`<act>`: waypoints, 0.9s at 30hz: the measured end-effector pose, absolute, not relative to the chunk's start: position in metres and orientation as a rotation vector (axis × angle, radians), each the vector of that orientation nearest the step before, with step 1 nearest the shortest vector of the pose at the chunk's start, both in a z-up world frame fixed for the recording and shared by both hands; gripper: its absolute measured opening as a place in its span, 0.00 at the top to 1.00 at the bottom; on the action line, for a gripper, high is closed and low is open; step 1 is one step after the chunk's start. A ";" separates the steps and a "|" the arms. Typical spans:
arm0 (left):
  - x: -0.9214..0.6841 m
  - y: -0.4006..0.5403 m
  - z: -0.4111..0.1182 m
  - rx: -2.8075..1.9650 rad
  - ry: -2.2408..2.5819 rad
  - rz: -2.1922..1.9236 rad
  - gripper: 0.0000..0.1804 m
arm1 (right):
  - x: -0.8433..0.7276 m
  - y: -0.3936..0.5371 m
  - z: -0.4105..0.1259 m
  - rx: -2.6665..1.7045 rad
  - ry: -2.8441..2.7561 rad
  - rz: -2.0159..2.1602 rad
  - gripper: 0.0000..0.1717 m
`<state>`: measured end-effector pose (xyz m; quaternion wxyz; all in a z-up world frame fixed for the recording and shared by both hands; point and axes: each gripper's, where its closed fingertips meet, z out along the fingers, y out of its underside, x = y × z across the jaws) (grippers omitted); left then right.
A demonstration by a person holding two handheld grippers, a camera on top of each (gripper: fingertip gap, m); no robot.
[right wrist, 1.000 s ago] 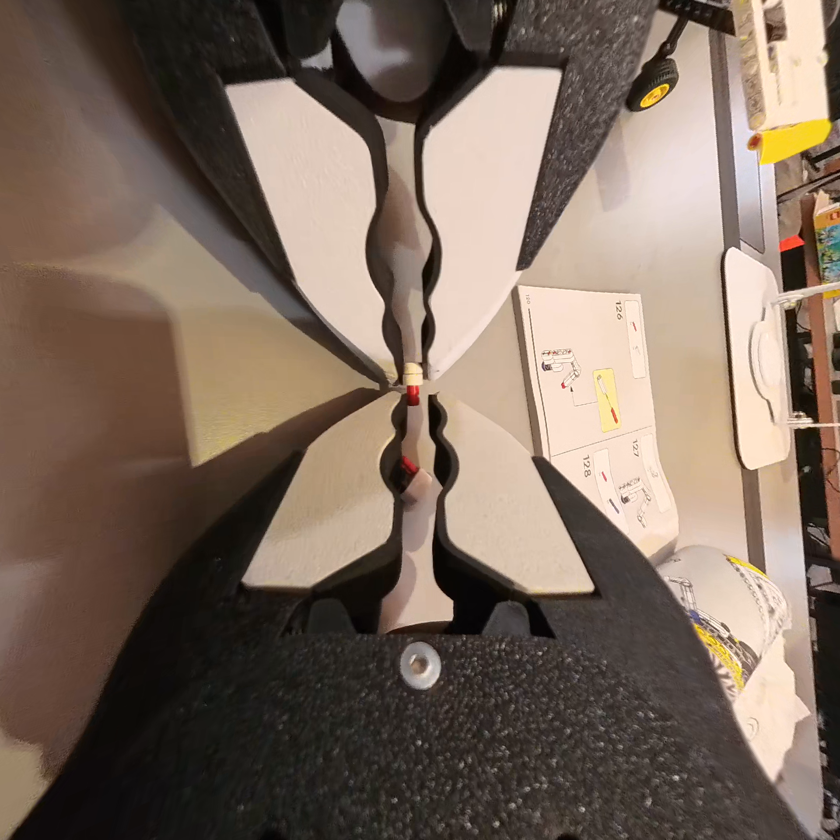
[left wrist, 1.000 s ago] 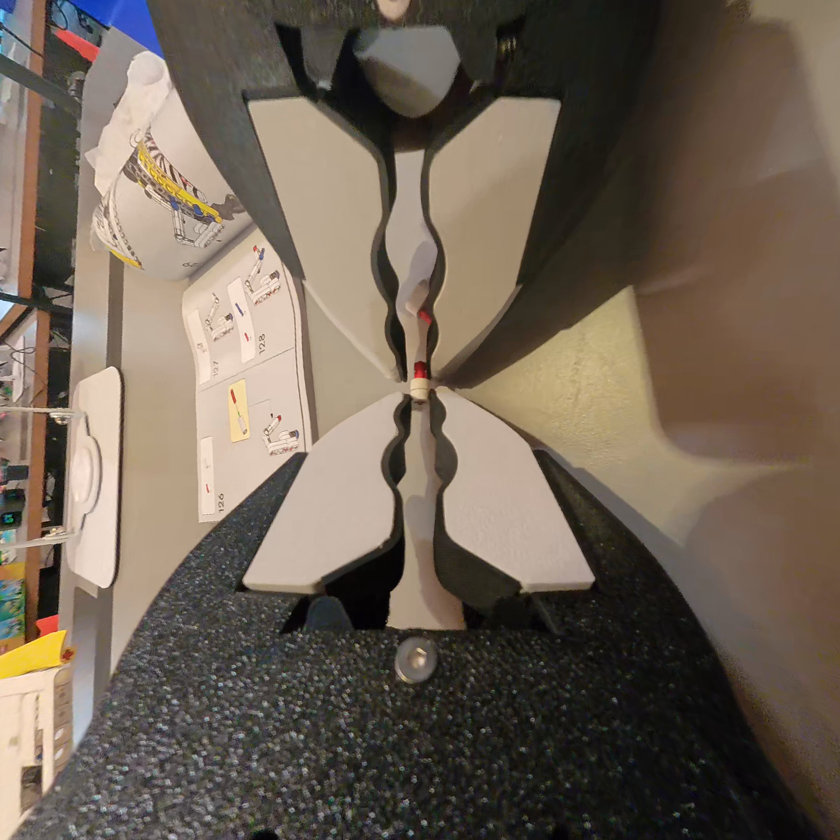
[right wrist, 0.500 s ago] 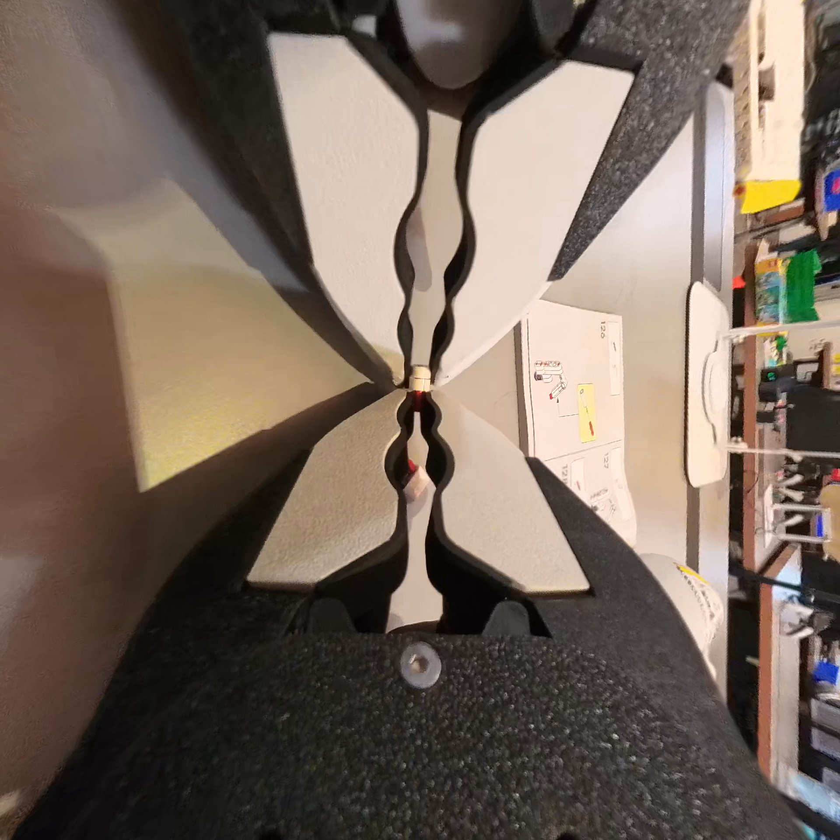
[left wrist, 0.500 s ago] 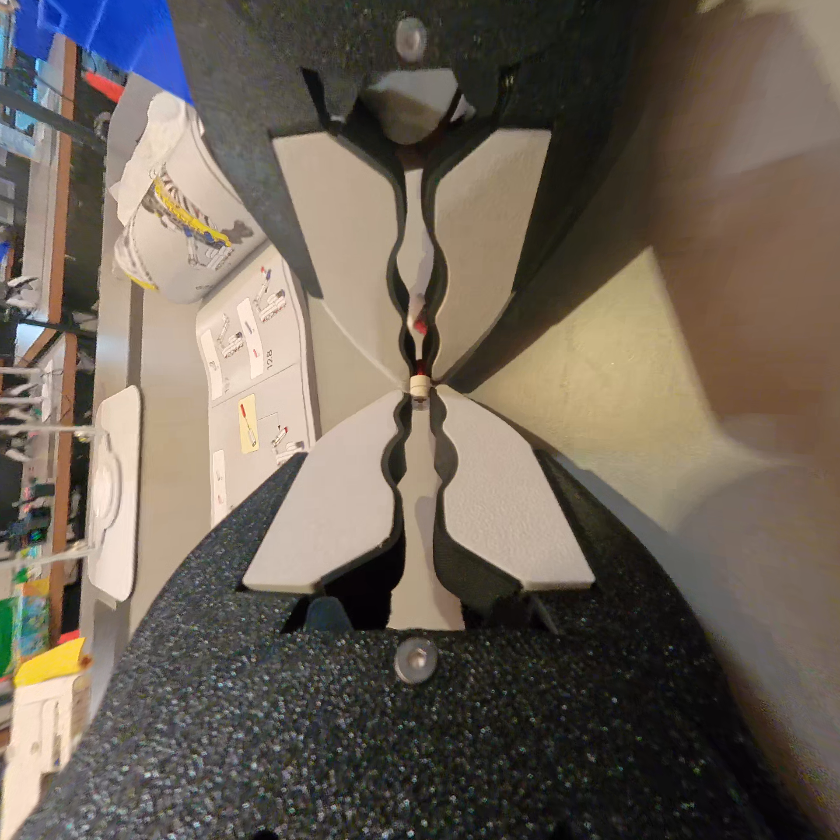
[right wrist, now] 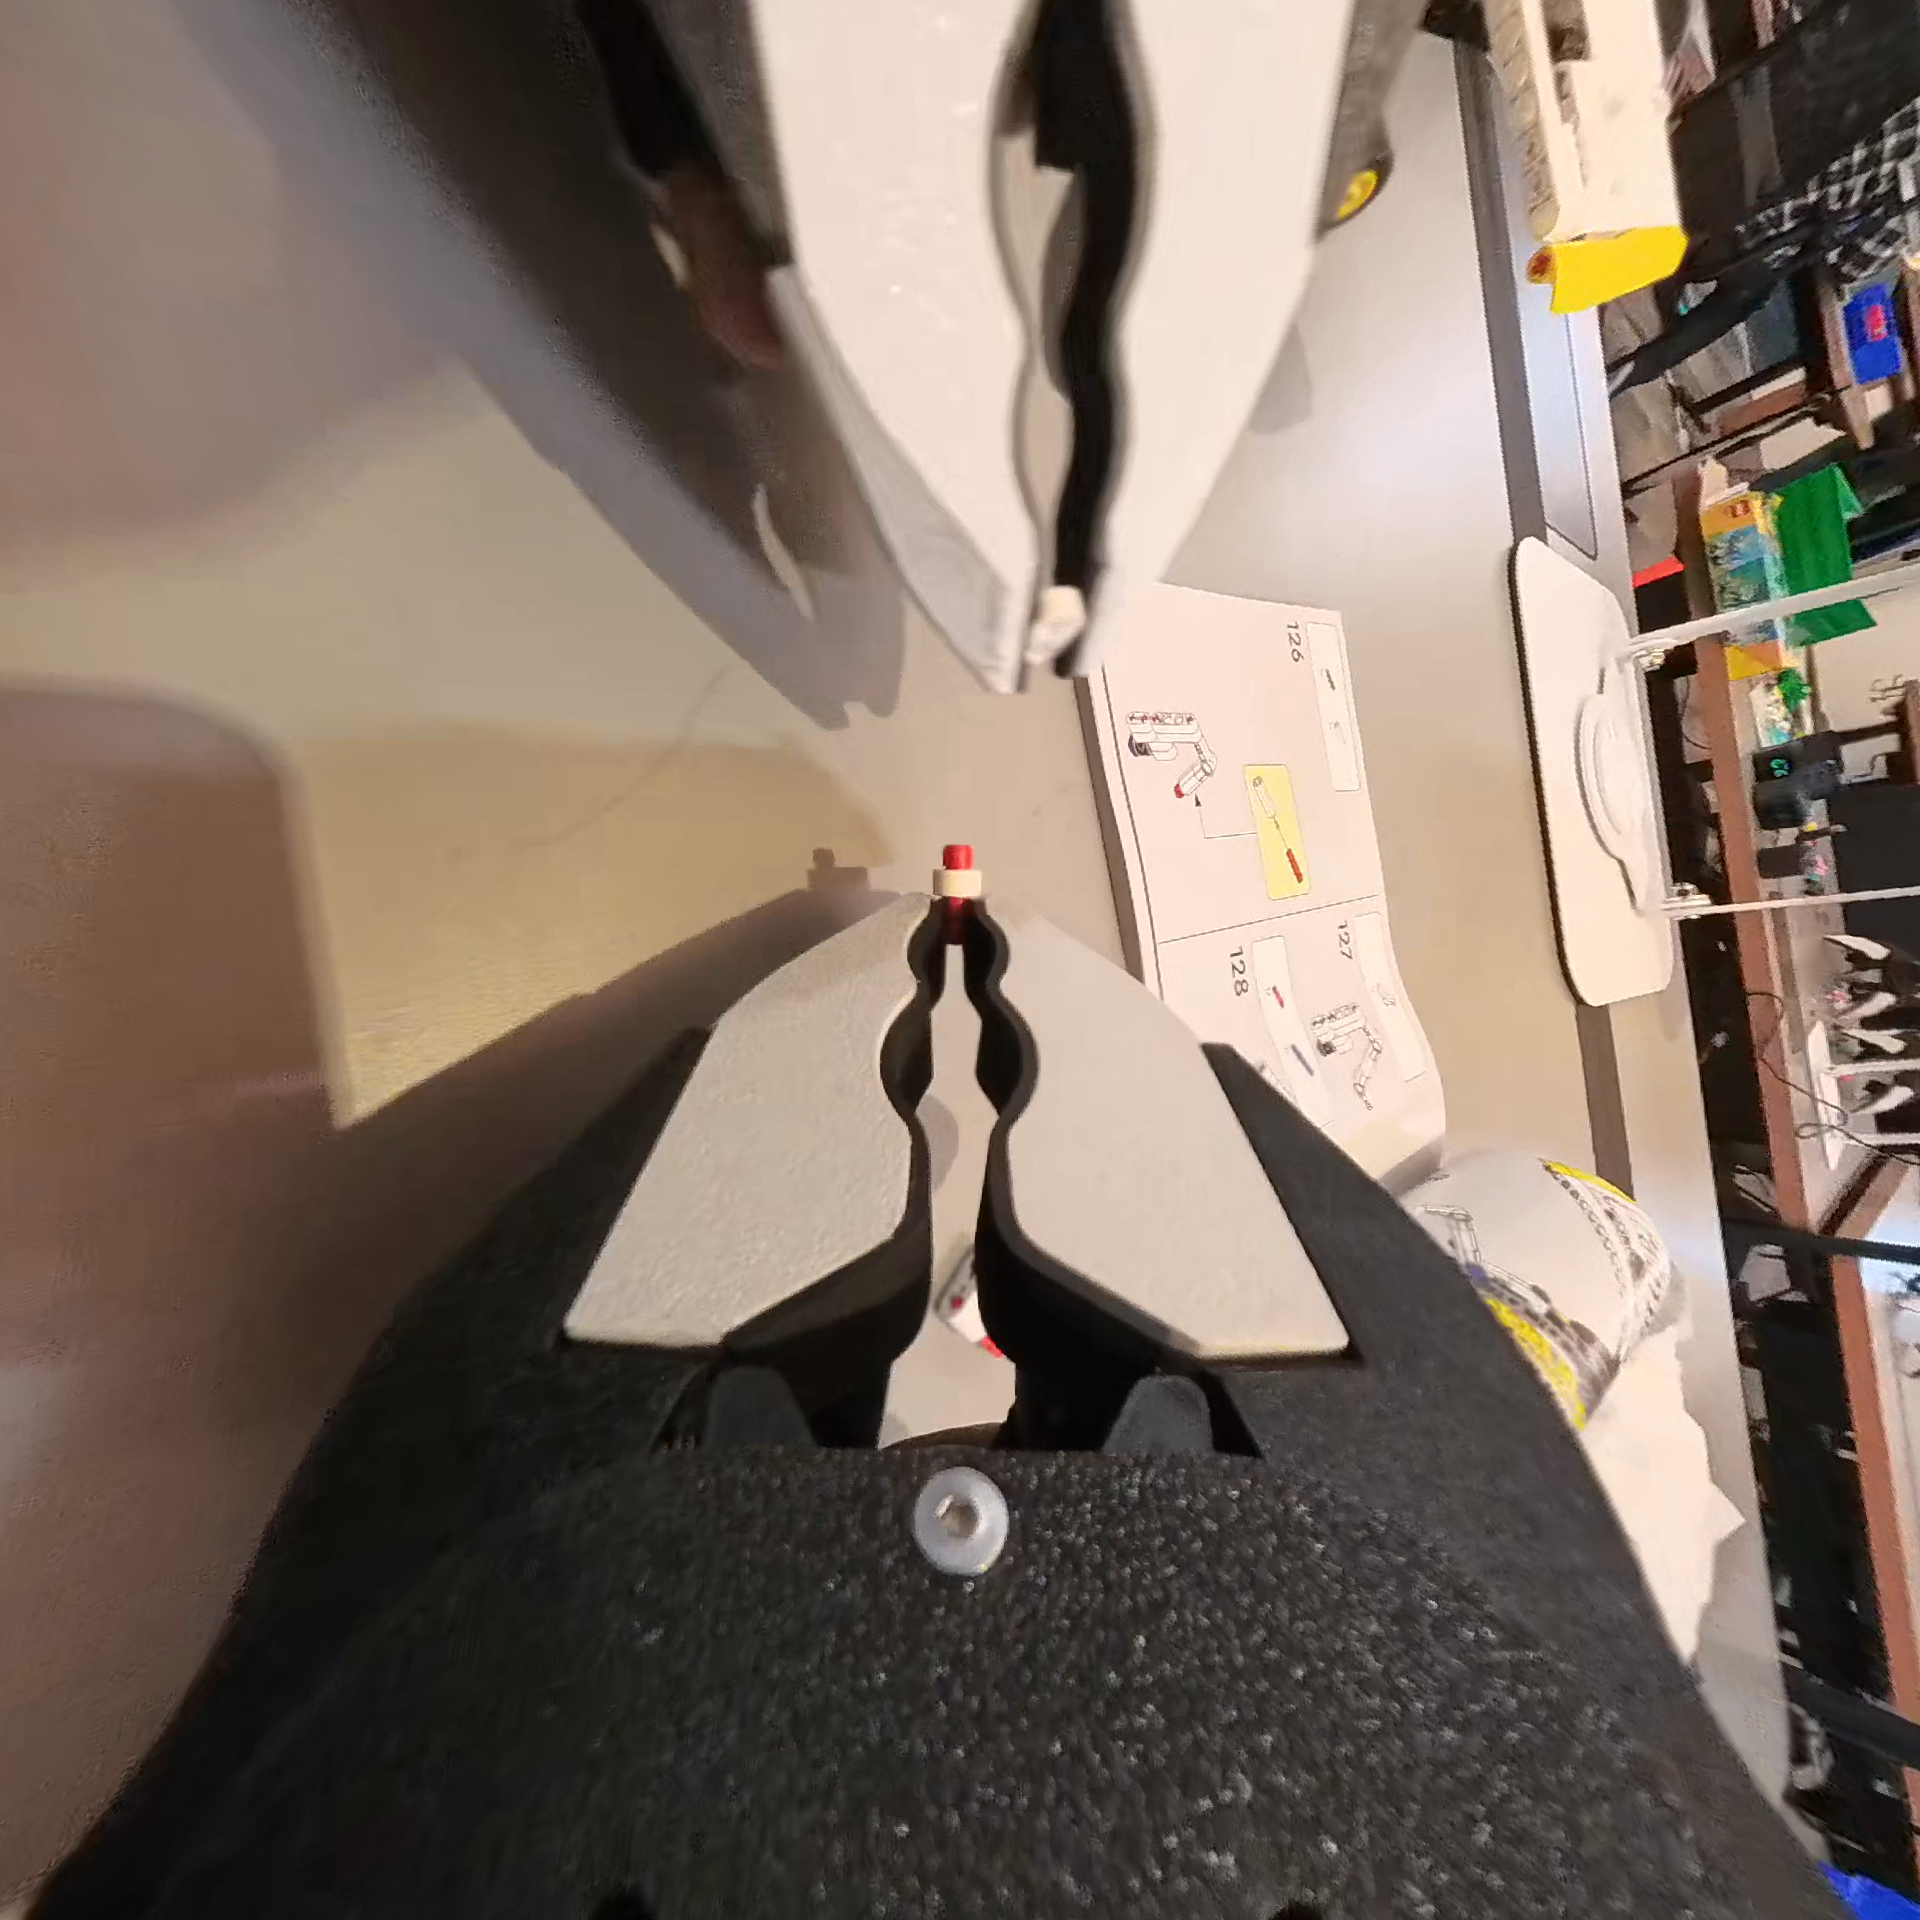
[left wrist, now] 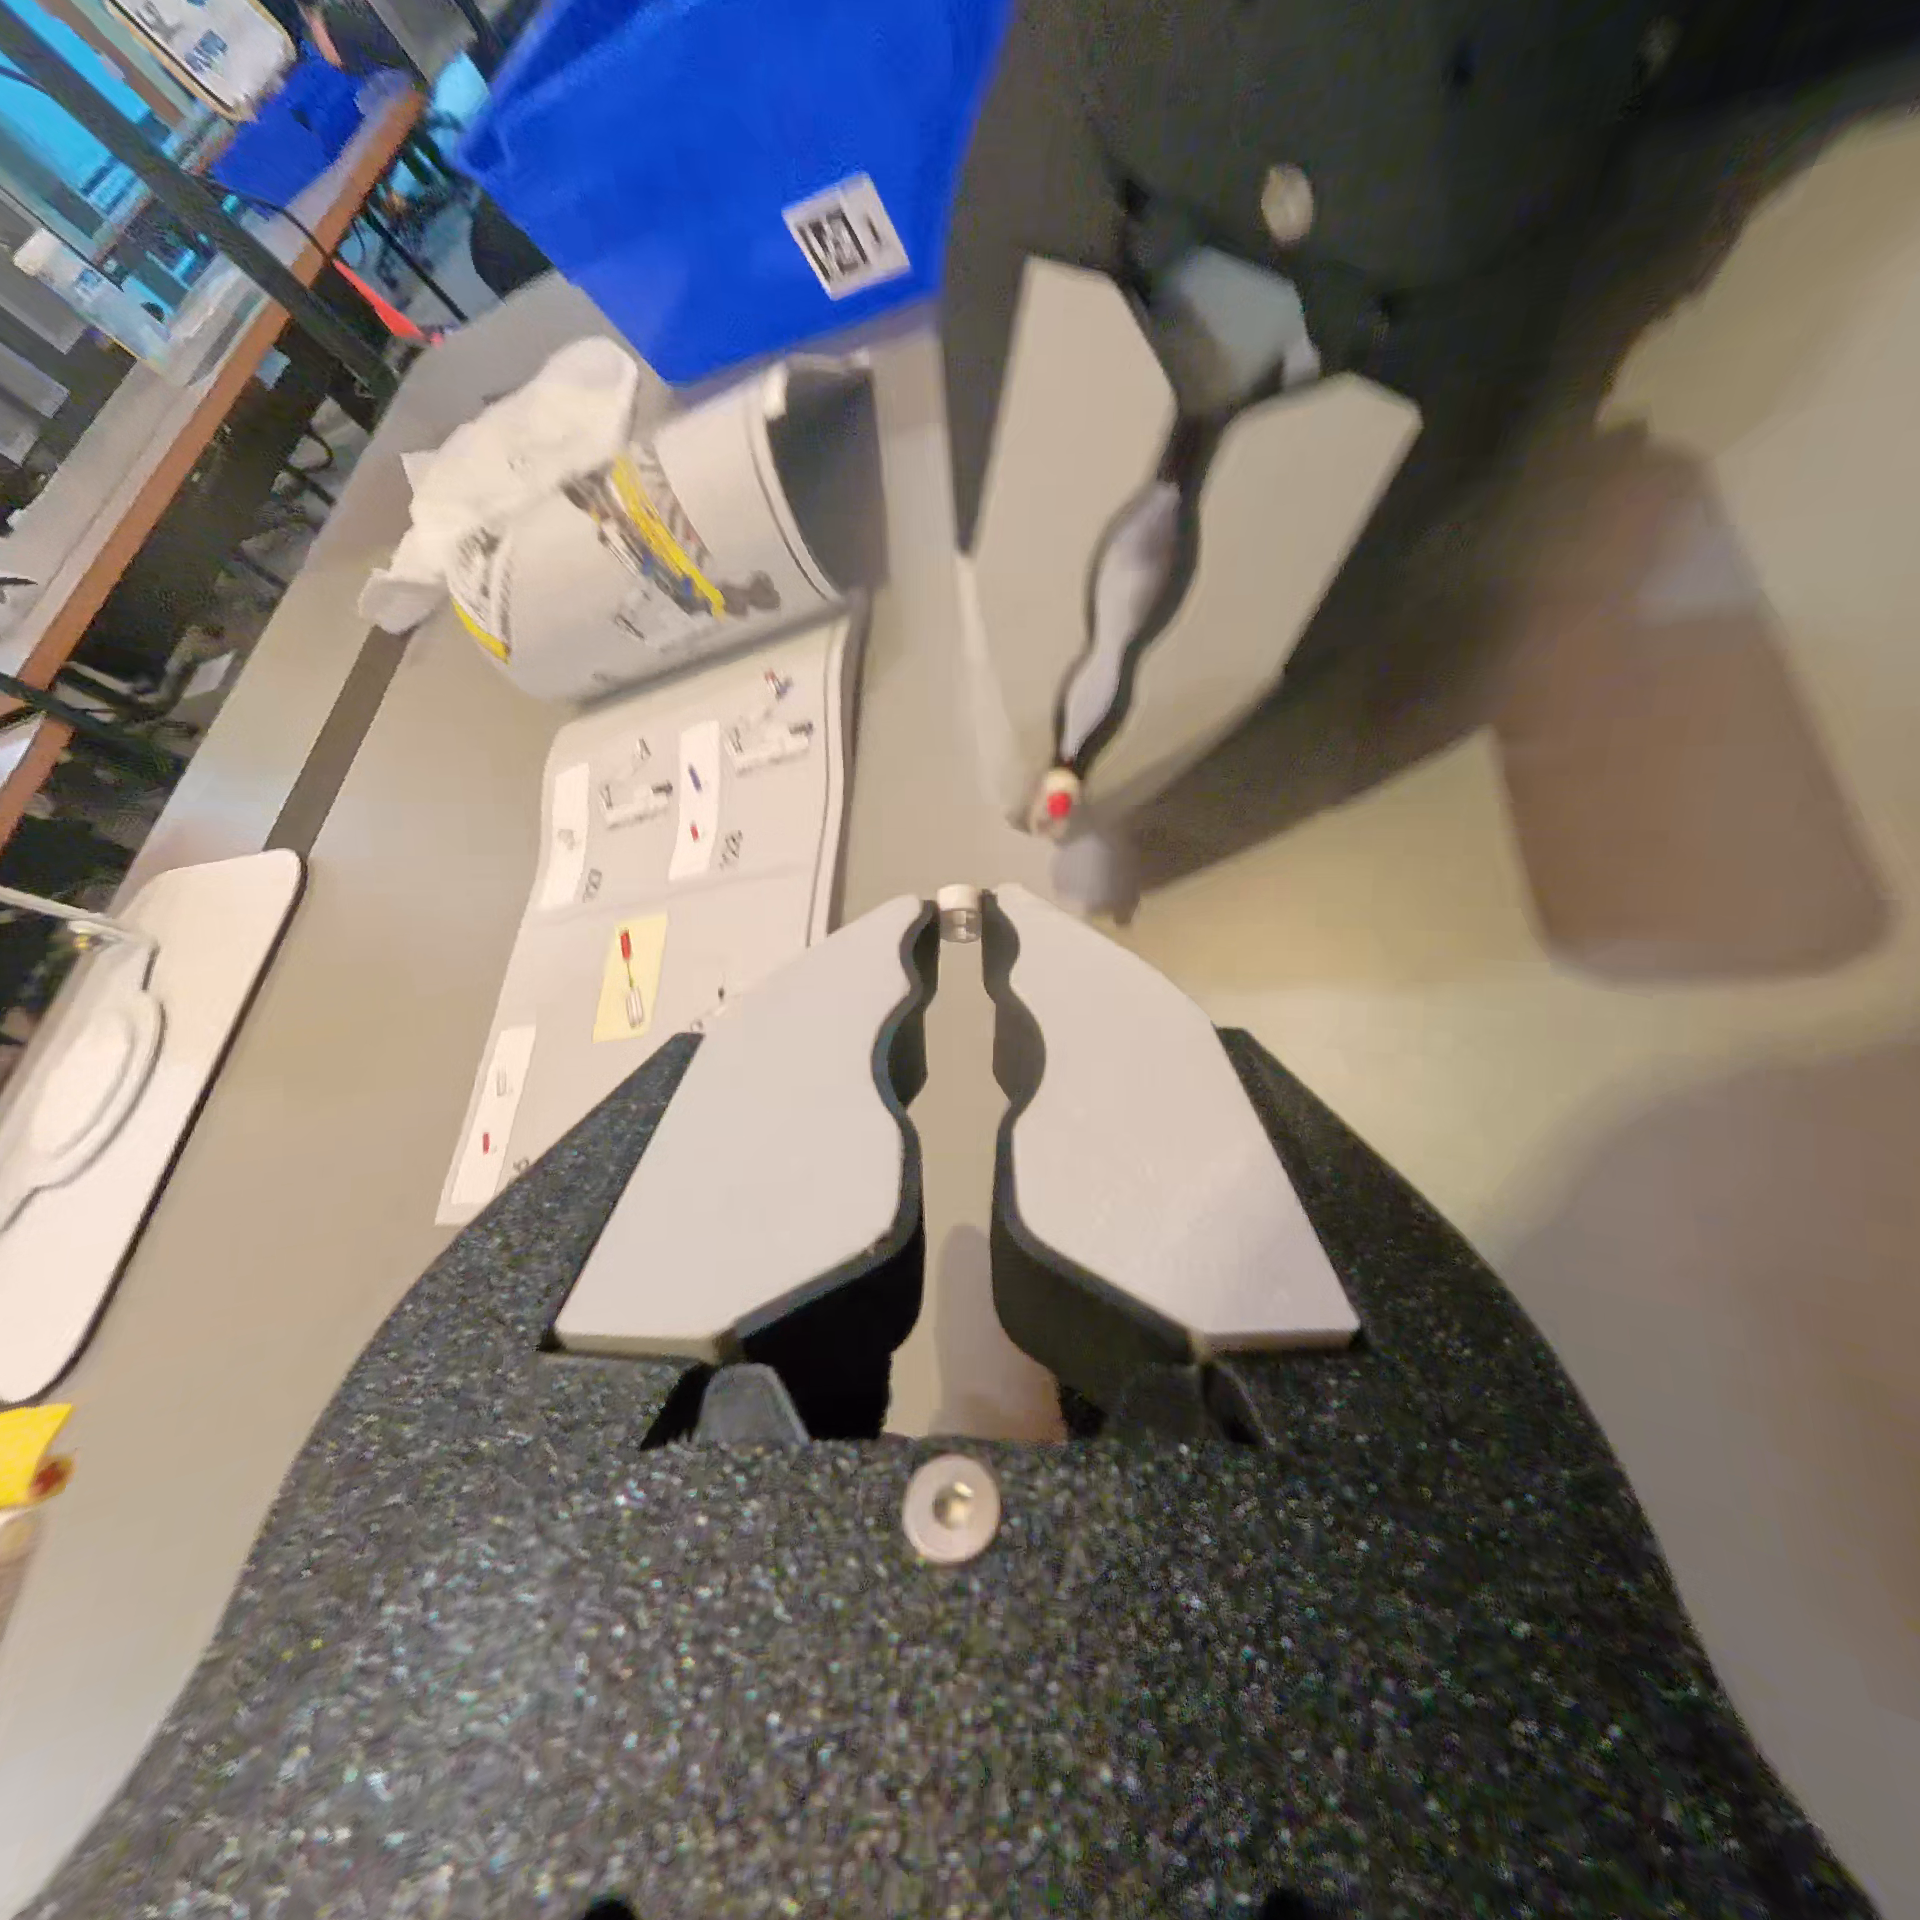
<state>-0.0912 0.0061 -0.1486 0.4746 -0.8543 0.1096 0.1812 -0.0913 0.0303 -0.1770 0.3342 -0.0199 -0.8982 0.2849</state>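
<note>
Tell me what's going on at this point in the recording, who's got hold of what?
A person works two handheld grippers over a pale table. The left gripper pinches a small white bush at its fingertips. The right gripper clamps a red axle carrying a cream bush, its red tip poking past. The two grippers stand apart, tips facing each other. An open instruction booklet lies beside them.

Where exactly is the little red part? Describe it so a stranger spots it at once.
Start at the open instruction booklet on the grey table. Just left of it, the right gripper pinches a red pin at its fingertips. A cream ring circles the pin.
</note>
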 end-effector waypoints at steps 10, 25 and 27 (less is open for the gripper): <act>-0.071 0.173 -0.035 -1.848 0.408 0.208 0.95 | -0.067 0.077 -0.154 -0.223 -2.126 0.663 0.98; -0.055 0.310 -0.064 -1.990 0.358 0.083 0.84 | -0.025 0.150 -0.126 -0.566 -1.837 0.858 0.98; -0.048 0.294 -0.057 -1.970 0.383 0.073 0.83 | -0.021 0.155 -0.120 -0.608 -1.812 0.923 0.98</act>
